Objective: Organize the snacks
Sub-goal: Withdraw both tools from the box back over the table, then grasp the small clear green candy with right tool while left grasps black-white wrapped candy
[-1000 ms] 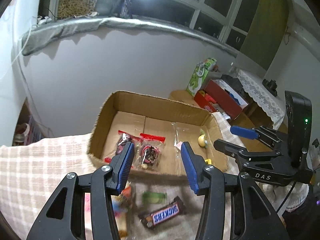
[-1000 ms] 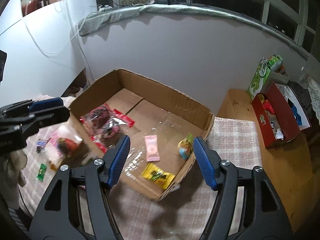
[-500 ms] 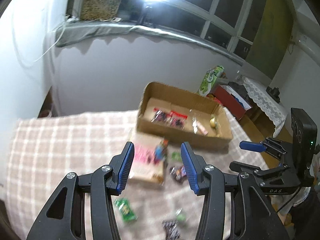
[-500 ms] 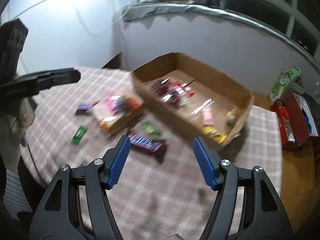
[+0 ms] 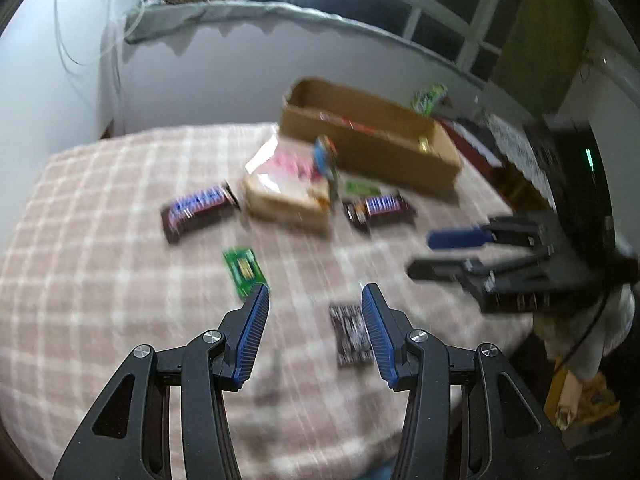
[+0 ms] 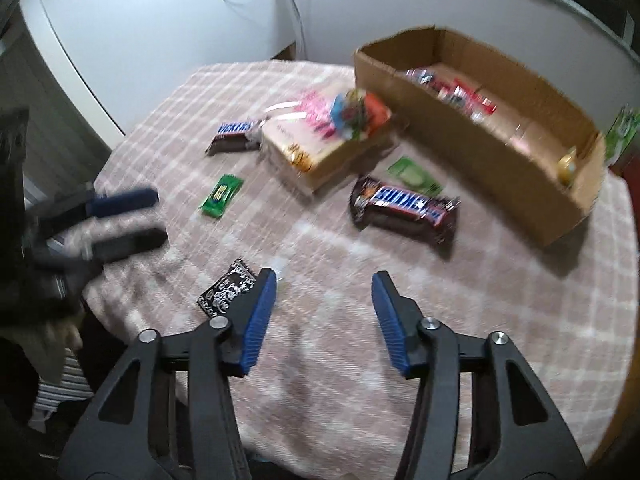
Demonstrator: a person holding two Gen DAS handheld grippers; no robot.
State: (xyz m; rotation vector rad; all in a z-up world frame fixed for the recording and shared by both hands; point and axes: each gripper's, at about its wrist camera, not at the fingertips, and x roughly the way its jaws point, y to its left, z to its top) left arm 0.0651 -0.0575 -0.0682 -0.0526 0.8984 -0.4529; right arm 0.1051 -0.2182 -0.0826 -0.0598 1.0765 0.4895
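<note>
both sets of tongs are hanging over the tabletop (image 6: 500, 280) with nothing in them. the left tongs (image 5: 314, 334) are standing apart, empty, with a small black packet (image 5: 351, 335) lying just beside the right-hand pad. the right tongs (image 6: 324, 318) have just been closing in a bit but are gapped too, only checked cloth between the pads.

the snacks are mostly loose on the cloth: two chocolate bars (image 6: 404, 206) (image 5: 198, 210), a green packet (image 5: 245, 270), another green one (image 6: 414, 176) by the near bar, and a pale box (image 6: 320, 148) with a colourful bag on top. a few are already sitting in the cardboard box (image 6: 480, 148) at the far side.

risks: the flat packets are thin and lying flush on soft cloth, so the pads are probably going to pinch the cloth with them or slide off. both tongs are also hovering near that same black packet, so they could bump.
</note>
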